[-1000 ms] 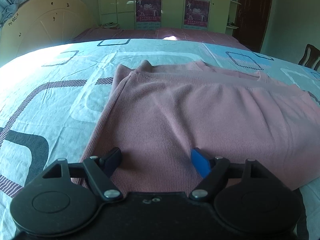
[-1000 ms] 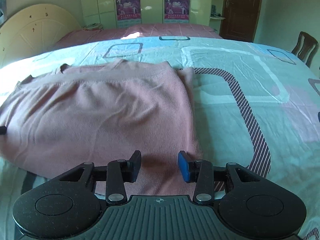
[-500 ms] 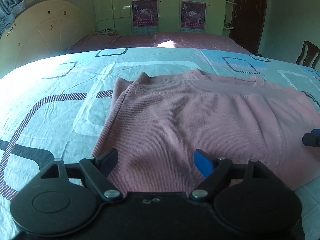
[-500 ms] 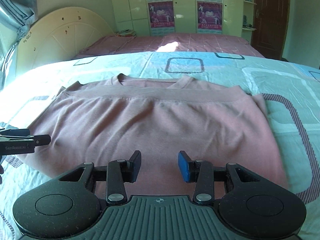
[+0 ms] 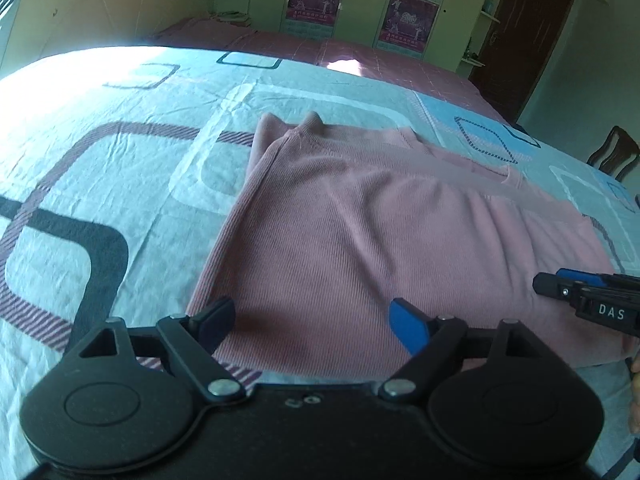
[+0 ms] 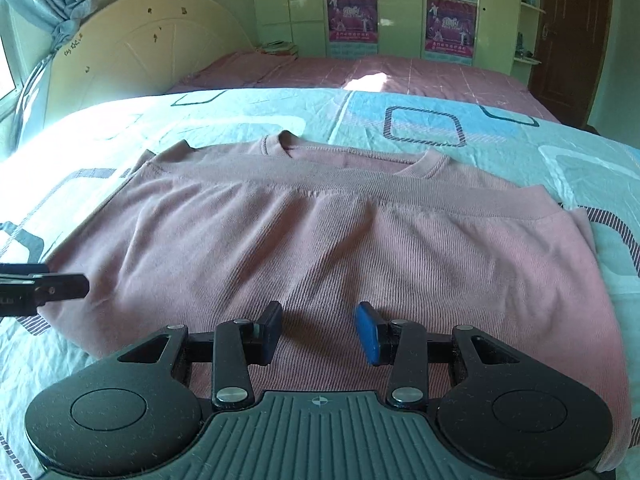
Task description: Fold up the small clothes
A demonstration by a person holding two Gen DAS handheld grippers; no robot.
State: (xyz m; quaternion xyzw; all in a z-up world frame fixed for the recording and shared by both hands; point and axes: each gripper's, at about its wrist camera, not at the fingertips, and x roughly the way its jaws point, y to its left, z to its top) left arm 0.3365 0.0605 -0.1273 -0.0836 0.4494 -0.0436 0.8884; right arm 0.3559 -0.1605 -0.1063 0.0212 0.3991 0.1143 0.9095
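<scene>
A pink ribbed knit top (image 5: 380, 232) lies folded flat on the patterned bedsheet (image 5: 100, 184), its neckline at the far edge. My left gripper (image 5: 310, 320) is open and empty, over the top's near left edge. My right gripper (image 6: 318, 330) is open and empty, over the top (image 6: 320, 240) near its front middle. The right gripper's tip shows at the right edge of the left wrist view (image 5: 560, 286). The left gripper's tip shows at the left edge of the right wrist view (image 6: 60, 288).
The sheet (image 6: 500, 136) spreads wide around the top. A cream headboard (image 6: 140, 48) stands at the back left. Wardrobes with posters (image 6: 400, 12) line the far wall. A dark door (image 6: 568, 32) and a wooden chair (image 5: 612, 156) are at the right.
The right gripper has swung left, from the top's right edge to its front middle. The left gripper has tilted and kept its place at the left edge. Both stayed open.
</scene>
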